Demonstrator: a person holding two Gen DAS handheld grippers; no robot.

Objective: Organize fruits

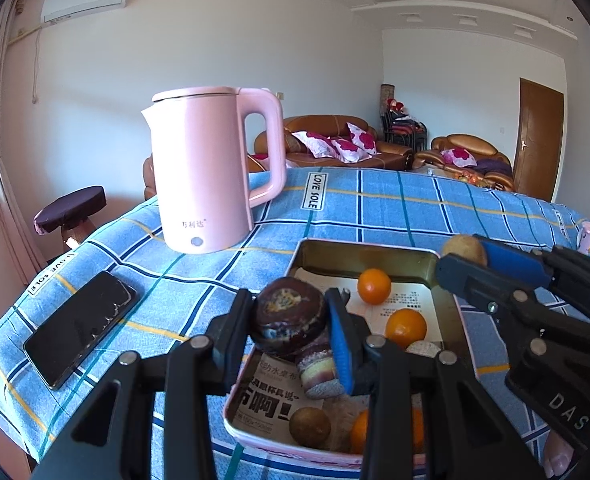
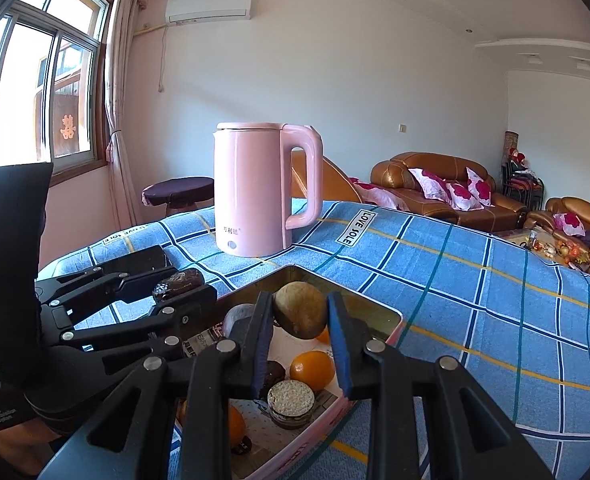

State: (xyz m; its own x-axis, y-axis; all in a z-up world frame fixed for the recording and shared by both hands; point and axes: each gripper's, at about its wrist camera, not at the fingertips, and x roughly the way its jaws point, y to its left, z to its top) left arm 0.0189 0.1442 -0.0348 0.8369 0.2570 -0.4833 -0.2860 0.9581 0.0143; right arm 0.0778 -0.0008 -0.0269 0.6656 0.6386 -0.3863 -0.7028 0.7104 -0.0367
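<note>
A dark purple halved fruit (image 1: 289, 312) sits clamped between the pads of the left gripper (image 1: 291, 320), held above the near left part of the tin tray (image 1: 375, 250). A brownish-green round fruit (image 2: 301, 310) is pinched in the right gripper (image 2: 301, 332), over the tray's far corner. Below both claws lie oranges (image 1: 374, 286) on printed paper (image 1: 407, 300). Beyond the left claw stands a pink kettle (image 1: 211, 168); to its left, a black phone (image 1: 81, 326) lies on the blue checked cloth (image 1: 415, 208).

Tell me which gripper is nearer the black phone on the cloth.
Left. The left gripper, shut on a dark purple fruit, sits just beside the phone. The right gripper, holding a brown fruit, is beyond the tin.
</note>
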